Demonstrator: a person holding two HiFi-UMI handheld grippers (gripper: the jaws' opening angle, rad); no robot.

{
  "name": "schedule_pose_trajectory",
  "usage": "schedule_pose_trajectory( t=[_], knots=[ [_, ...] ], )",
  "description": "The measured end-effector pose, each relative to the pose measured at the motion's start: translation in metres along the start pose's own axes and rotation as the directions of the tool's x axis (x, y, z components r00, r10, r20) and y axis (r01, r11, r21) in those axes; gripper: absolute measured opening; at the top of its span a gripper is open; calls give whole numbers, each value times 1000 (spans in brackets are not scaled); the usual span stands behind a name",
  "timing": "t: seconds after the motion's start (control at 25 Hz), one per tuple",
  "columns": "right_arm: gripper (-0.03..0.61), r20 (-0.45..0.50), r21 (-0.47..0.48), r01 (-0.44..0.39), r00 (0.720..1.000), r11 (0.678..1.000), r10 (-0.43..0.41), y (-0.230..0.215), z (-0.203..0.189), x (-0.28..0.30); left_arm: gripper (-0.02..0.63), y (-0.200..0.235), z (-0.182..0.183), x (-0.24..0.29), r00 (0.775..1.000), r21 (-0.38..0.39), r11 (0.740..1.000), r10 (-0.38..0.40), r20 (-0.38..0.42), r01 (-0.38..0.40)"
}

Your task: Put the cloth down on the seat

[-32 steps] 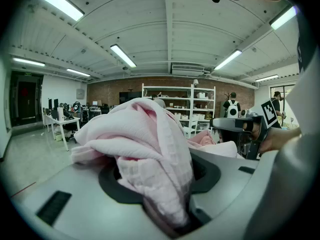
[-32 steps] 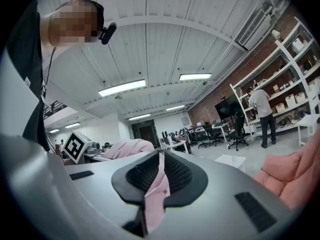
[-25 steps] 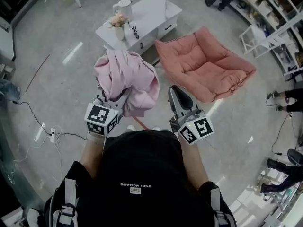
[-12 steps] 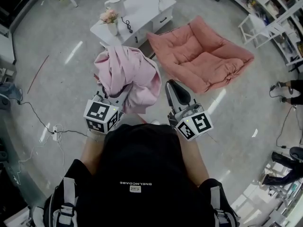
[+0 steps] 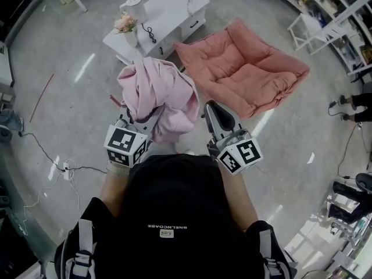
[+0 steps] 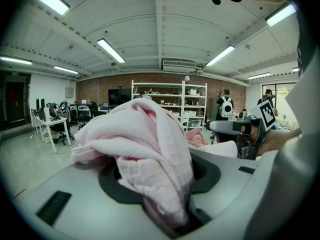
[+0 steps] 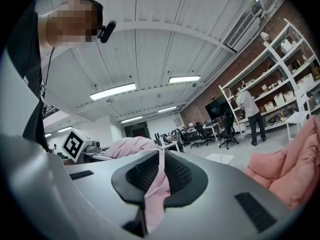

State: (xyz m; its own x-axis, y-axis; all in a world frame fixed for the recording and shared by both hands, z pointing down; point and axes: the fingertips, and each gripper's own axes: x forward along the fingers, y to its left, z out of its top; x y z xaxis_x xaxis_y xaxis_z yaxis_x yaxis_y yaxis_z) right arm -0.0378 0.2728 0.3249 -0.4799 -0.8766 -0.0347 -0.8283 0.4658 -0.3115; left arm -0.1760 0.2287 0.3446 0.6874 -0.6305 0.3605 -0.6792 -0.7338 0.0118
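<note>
The pink cloth (image 5: 157, 95) is up in the air in front of the person (image 5: 174, 214), bunched into a loose heap and not yet on the seat (image 5: 247, 74). The left gripper (image 5: 137, 125) is clamped on it: in the left gripper view a thick fold runs down between the jaws, and the rest of the bundle piles over them and blocks much of the room beyond. The right gripper (image 5: 213, 110) sits just beside the bundle's right edge with its jaws drawn together on a narrow strip of the same cloth (the right gripper view shows that thin pink band pinched between the dark pads). The two grippers are side by side at about the same height, the marker cubes toward the person's chest. The seat, a salmon-coloured padded floor chair, lies open on the pale glossy floor (image 5: 70, 97) ahead and to the right of the grippers, and in the right gripper view its cushion fills the lower right edge. Just beyond the cloth and left of the seat stands a low white table (image 5: 168, 10) carrying a white kettle (image 5: 133, 7) and a small vase of flowers (image 5: 124, 23). A dark cable (image 5: 40, 147) trails over the floor at the left.
</note>
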Motion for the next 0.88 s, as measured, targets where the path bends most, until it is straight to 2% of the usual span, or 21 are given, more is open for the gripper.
schedule_pose_trajectory(
  t=[0.12, 0.44, 0.88],
  knots=[
    [54, -6, 5, 15, 1000, 1000, -15, -11, 0, 18, 210, 16, 4, 17, 1000, 1, 1000, -22, 1, 22],
    [54, -27, 16, 53, 998, 998, -52, -33, 1, 93, 210, 94, 20, 64, 999, -18, 999, -48, -11, 48],
    [54, -56, 35, 159, 986, 987, -157, -71, -1, 204, 210, 202, 34, 136, 990, -6, 991, -132, -39, 132]
  ],
)
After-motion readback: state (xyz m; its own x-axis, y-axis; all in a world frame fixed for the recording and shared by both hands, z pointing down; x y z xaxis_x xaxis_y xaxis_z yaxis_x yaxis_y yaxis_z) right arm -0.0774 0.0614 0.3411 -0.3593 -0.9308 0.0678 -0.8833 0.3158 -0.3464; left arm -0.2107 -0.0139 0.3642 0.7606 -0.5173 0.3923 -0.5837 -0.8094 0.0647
